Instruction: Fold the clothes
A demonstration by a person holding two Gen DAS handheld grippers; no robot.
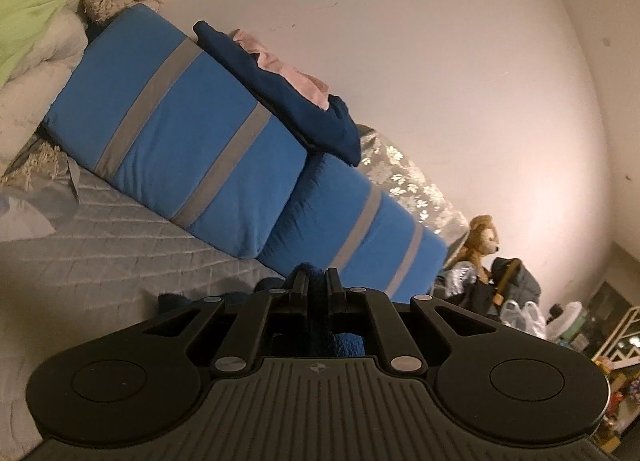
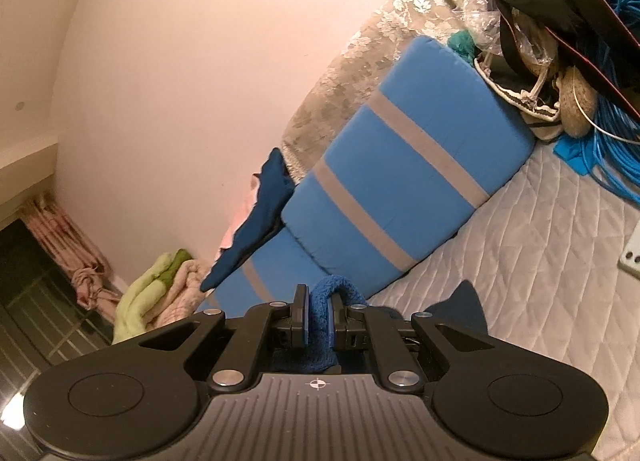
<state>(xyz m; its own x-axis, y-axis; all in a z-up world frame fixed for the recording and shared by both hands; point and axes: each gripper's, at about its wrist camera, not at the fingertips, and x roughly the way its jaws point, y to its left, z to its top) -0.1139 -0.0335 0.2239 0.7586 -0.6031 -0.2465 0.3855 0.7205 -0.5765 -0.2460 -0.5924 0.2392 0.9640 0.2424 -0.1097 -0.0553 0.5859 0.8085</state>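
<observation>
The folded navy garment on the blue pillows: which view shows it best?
The left wrist view: the navy garment lies large and near centre atop the blue striped pillows, pink cloth behind it. The right wrist view shows it only edge-on and smaller.

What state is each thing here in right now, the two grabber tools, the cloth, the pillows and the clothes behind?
Left gripper: shut on blue fuzzy cloth.
Right gripper: shut on the same blue fuzzy cloth, bunched between its pads.
Striped blue pillows: leaning against the wall, side by side.
Navy garment: folded, lying on top of the pillows.
Pink garment: crumpled behind the navy one.
</observation>
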